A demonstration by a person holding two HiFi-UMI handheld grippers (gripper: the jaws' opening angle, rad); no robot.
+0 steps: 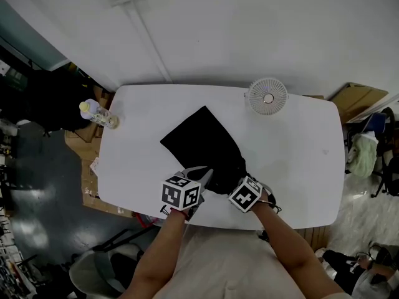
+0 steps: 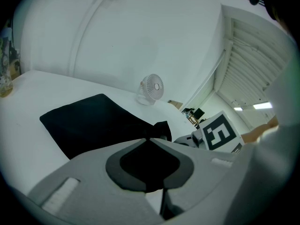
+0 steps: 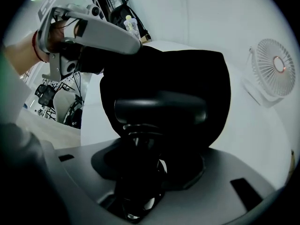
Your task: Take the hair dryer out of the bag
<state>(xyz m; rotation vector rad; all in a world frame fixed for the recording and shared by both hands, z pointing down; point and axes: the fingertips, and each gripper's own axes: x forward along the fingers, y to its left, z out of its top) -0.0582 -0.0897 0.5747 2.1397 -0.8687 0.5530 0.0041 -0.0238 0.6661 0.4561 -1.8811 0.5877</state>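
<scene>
A black bag lies flat and slantwise on the white table, one corner toward the far edge and its mouth toward the person at the near edge. The left gripper reaches in from the near left. Its own view shows the jaws drawn almost fully together, with a fold of the bag's black cloth pinched between them at the left side of the mouth. The right gripper sits just beside it at the right side of the mouth and points steeply down. In the right gripper view its jaws stand well apart around the hair dryer, a glossy black thing whose narrow stem runs down between the jaws and fills the gap. The pads seem to bear on the stem. The hair dryer's broader part lies crosswise above, still within the dark opening of the bag. A small white fan stands at the far edge of the table, well apart from the bag. A clear bottle with a yellowish cap stands near the table's left edge.
</scene>
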